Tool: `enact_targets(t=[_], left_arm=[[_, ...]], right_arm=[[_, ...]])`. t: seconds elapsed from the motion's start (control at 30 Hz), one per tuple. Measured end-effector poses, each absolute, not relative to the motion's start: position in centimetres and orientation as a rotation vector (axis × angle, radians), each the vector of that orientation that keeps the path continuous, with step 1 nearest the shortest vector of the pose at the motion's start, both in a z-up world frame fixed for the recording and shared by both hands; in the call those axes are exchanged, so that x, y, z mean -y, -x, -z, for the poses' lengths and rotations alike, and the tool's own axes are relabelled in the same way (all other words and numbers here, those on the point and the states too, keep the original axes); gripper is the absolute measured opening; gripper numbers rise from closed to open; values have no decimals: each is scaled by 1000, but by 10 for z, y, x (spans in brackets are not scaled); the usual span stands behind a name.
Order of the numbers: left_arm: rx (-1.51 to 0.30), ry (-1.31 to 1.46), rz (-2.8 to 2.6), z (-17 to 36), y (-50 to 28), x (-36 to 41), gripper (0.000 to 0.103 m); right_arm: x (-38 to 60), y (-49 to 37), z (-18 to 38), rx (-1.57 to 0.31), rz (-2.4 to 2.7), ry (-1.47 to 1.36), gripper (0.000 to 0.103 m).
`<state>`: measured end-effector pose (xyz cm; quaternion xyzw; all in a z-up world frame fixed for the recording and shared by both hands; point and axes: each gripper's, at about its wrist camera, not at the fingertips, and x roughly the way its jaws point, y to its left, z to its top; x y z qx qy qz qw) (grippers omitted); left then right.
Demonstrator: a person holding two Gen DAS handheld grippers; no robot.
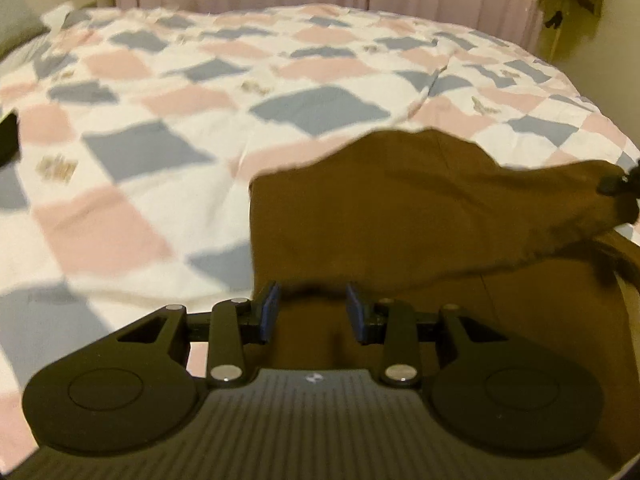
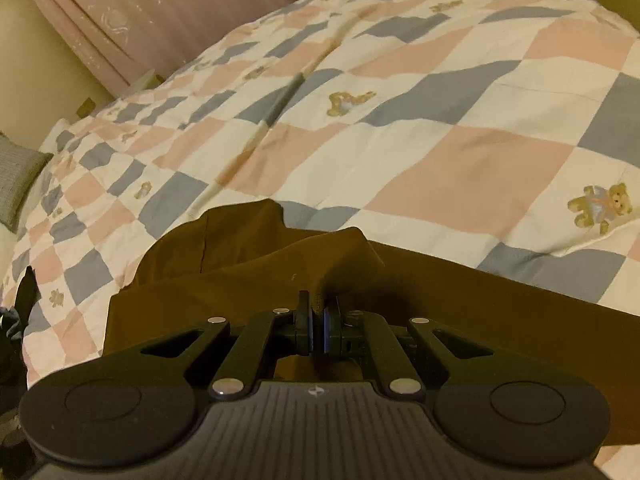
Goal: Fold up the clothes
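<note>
**Brown garment held at one edge over the bed**

A brown garment (image 1: 400, 216) was seen spread on the checked quilt (image 1: 160, 120) of the bed, near its close edge. In the right wrist view the right claw (image 2: 318, 330) was closed together on a raised ridge of the brown cloth, which was drawn up into a peak at the blue pads (image 2: 329, 330). In the left wrist view the left claw (image 1: 312, 310) was held apart, with cloth lying between and under its fingers but not pinched. One portion of the garment was already laid over another, with a lifted flap toward the right claw's side.

A fold was judged to be in progress, though how many folds were already made could not be settled. For the next move, a grip by the left claw on the near edge was judged necessary, so that both corners could be carried evenly and the cloth kept from bunching.
</note>
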<state>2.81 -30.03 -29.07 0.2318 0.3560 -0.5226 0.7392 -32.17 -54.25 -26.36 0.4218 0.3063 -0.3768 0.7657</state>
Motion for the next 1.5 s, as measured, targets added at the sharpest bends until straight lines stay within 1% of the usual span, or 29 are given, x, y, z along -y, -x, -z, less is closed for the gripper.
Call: enact_targets(t=[0.17,0.27,0.33,0.4,0.43,0.47,0.5,0.53,0.6,0.7,0.73,0.77,0.9,0.93,0.97,1.03,1.07,1.13,1.23,1.3,1.33,1.4,1.43,1.47,1.5], left_arm=[[-751,-534,1215,300,-46,340,32],[-775,-610,1249,320,-51,361,32],[-768,-679,1249,334,-51,370,32],[-775,-728,1250,343,-54,375,32],[-776,-742,1254,345,-55,376,32],[-774,-743,1263,344,-56,376,32],[-770,-740,1271,342,-58,375,32],[-766,-731,1276,339,-60,373,33],[-770,-705,1281,334,-64,369,36],[-791,-656,1276,326,-71,364,36],[-804,-634,1273,324,-72,363,36],[-817,-613,1271,321,-74,361,36],[-848,-561,1273,316,-73,359,37],[-854,-556,1274,315,-73,359,37],[-859,-556,1274,316,-72,360,37],[-868,-556,1275,316,-71,360,37],[-869,-559,1275,317,-71,359,37],[-873,-561,1273,317,-71,358,37],[-883,-539,1267,316,-74,354,37],[-895,-526,1256,317,-76,351,37],[-901,-521,1249,317,-77,349,37],[-914,-516,1239,318,-78,346,37],[-916,-515,1242,317,-76,345,37],[-917,-514,1246,316,-75,343,37],[-919,-513,1250,315,-74,342,37]], right_arm=[[548,321,236,-657,829,-906,5],[561,318,248,-778,873,-939,5],[573,314,274,-885,905,-971,7],[582,309,301,-978,926,-985,17],[582,309,304,-988,959,-971,28],[580,310,304,-991,998,-955,46],[579,312,305,-995,1037,-939,55],[574,318,301,-956,1069,-937,61],[556,343,291,-800,1125,-1005,60],[530,386,293,-532,1185,-1209,58],[522,397,298,-449,1175,-1287,54],[516,405,305,-382,1158,-1366,53],[503,411,330,-284,1182,-1474,53],[504,411,335,-259,1189,-1486,50],[505,411,340,-236,1196,-1505,38],[509,409,348,-210,1190,-1539,9],[511,405,347,-221,1201,-1509,9],[510,382,329,-362,1226,-1270,6],[482,308,301,-664,1166,-634,7],[452,259,306,-819,1013,-302,6],[441,243,311,-856,946,-225,6],[424,219,327,-916,833,-161,6],[419,210,336,-960,797,-151,8],[416,203,344,-1002,783,-151,15],[415,201,350,-1026,793,-153,28]])
